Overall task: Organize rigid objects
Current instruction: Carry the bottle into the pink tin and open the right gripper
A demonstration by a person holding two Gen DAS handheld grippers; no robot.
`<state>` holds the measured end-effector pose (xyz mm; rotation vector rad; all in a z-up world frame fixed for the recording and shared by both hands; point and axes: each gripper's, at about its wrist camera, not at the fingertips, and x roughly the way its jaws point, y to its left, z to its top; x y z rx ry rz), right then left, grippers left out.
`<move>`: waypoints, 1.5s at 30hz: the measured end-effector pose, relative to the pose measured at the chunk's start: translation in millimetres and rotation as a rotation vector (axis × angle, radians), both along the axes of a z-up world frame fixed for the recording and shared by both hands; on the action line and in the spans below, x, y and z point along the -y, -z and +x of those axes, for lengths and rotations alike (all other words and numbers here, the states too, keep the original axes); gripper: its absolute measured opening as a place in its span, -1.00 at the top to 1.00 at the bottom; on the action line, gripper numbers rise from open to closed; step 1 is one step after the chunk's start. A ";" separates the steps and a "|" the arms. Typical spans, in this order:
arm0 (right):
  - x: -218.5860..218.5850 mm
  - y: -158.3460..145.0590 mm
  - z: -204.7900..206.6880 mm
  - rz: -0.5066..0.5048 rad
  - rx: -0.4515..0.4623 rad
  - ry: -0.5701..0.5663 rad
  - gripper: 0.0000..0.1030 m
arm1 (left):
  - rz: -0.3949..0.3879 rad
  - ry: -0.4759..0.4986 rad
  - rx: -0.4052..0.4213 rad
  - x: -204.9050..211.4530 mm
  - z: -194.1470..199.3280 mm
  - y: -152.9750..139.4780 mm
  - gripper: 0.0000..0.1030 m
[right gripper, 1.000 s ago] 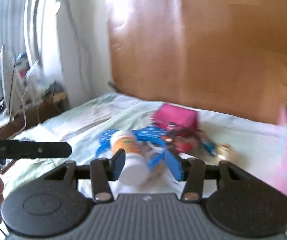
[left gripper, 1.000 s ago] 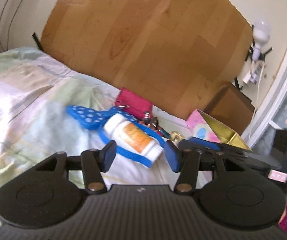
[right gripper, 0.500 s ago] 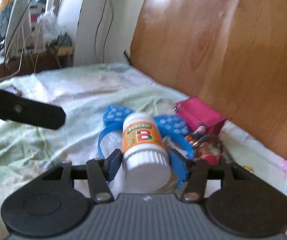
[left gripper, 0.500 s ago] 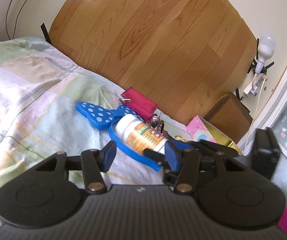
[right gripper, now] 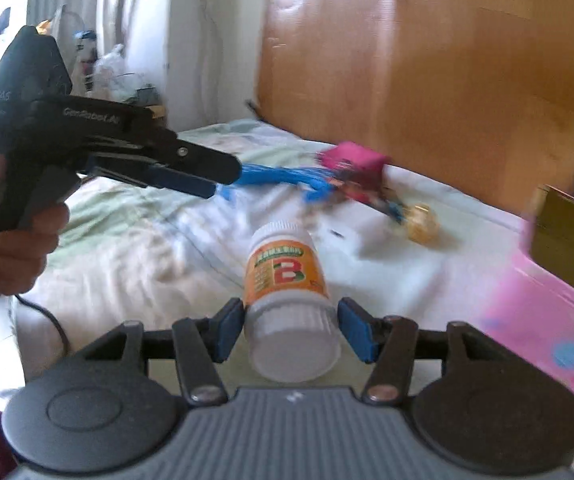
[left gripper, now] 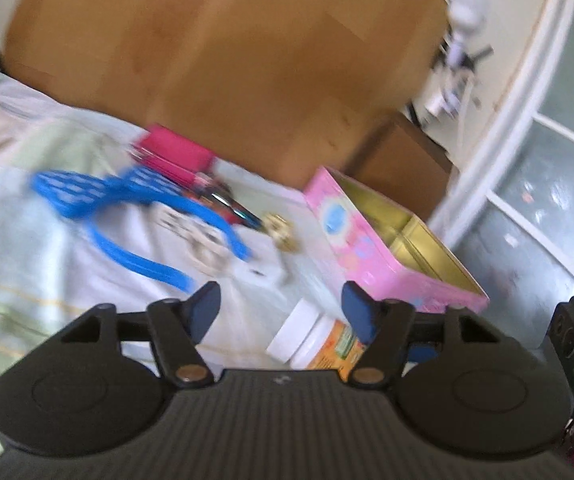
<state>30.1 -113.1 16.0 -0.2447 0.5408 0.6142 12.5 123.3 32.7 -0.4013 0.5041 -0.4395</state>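
Item: pill bottle (right gripper: 287,300), low centre of the right wrist view, held off the bedsheet (right gripper: 127,248). Long axis runs away from the camera, cap nearest. Right gripper (right gripper: 292,330): pinching the cap end. Pink tin (right gripper: 559,320): lower right, open, near. Left gripper (left gripper: 283,310): spread, empty, farther off.

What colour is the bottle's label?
Orange, with a red letter B on the bottle; clearest in the right wrist view.
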 end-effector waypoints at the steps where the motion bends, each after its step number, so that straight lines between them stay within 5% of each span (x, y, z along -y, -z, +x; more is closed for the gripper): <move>1: 10.1 -1.3 -3.6 0.001 0.008 0.035 -0.05 | 0.005 0.027 -0.010 9.1 3.3 1.0 -0.35; 5: 38.5 -5.9 -14.6 0.021 0.032 0.117 -0.27 | 0.047 0.083 -0.033 40.2 17.5 2.5 -0.43; 15: 41.8 13.5 -8.0 0.060 -0.017 0.133 -0.30 | 0.140 0.141 -0.077 82.4 57.0 15.9 -0.50; 18: 38.6 19.3 5.2 0.068 -0.053 0.136 -0.04 | 0.093 0.189 -0.124 88.4 63.6 19.3 -0.31; 25: 50.0 -8.1 -8.4 0.086 0.117 0.167 -0.02 | 0.091 0.214 -0.002 107.2 66.9 -27.4 -0.26; 35: 107.7 -40.0 20.9 0.158 0.210 0.433 -0.01 | 0.240 0.328 0.152 213.9 133.2 -73.3 -0.27; 45: 127.2 -18.5 75.8 0.181 0.110 0.513 -0.06 | 0.326 0.283 0.013 252.0 197.8 -36.9 -0.38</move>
